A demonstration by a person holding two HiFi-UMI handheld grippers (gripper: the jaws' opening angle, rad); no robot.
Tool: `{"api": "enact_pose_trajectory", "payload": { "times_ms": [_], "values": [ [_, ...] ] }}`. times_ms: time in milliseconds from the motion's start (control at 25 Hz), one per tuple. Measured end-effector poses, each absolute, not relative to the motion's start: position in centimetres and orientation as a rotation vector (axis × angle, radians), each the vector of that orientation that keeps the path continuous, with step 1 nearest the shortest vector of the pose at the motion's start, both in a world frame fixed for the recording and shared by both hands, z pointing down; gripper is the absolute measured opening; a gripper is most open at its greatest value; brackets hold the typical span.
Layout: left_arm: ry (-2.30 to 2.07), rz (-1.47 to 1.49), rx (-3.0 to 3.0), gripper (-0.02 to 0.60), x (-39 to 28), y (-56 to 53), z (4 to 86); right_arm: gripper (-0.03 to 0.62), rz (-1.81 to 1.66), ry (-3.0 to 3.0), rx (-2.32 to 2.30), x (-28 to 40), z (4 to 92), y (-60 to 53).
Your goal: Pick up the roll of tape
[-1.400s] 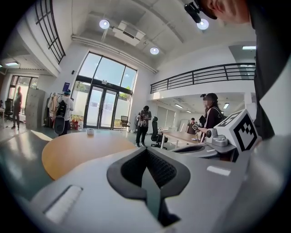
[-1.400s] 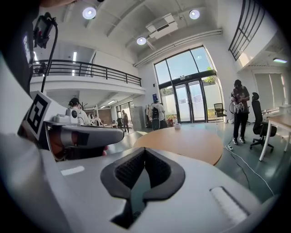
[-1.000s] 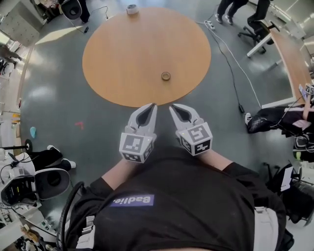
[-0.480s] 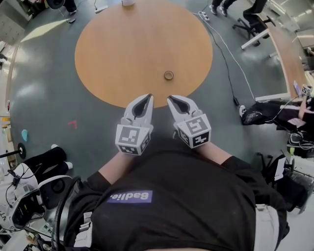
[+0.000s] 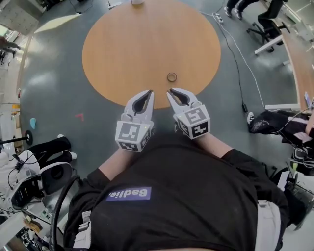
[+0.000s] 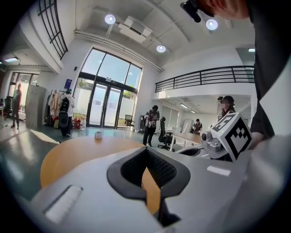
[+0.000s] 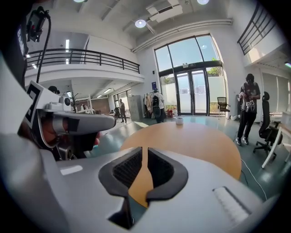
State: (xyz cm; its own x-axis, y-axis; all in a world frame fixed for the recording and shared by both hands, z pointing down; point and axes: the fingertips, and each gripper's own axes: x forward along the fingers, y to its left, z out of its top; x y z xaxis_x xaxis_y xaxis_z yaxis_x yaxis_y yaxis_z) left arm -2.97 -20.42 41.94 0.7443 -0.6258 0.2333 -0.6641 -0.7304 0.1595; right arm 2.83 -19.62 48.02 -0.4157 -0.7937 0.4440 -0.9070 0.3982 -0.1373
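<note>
The roll of tape (image 5: 171,77) is a small brownish ring lying flat on the round wooden table (image 5: 122,44), near its front right part. Both grippers are held side by side at the table's near edge, short of the roll. My left gripper (image 5: 149,91) (image 6: 146,150) is shut with nothing in it. My right gripper (image 5: 170,91) (image 7: 144,150) points just left of the roll; its jaws are opening, a narrow gap shows at the tips, and nothing is between them. Neither gripper view shows the roll.
A small white object (image 5: 137,1) (image 7: 179,120) (image 6: 98,134) stands at the table's far edge. A cable (image 5: 235,59) runs over the floor to the right, near desks and office chairs (image 5: 265,24). People stand beyond the table. Equipment lies on the floor at the left (image 5: 29,181).
Both grippers have moved forward from the floor in front of the table to its near edge, closer to the roll of tape.
</note>
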Motion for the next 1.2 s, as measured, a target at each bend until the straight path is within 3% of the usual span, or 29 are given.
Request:
{"api": "enact_pose_trajectory", "payload": {
  "times_ms": [240, 640, 1200],
  "values": [
    [-1.082, 0.3, 2.687, 0.006, -1.8, -21.1, 42.3, 0.061, 0.476, -2.371, 1.403, 4.1, 49.6, -21.3],
    [-1.222, 0.349, 2.597, 0.006, -4.1, -20.9, 43.2, 0.103, 0.498, -2.177, 1.158, 7.6, 63.3, -25.9],
    [-1.351, 0.368, 2.489, 0.008, -7.5, -19.8, 44.1, 0.11, 0.251, -1.92, 0.738, 8.0, 74.2, -29.4]
  ]
}}
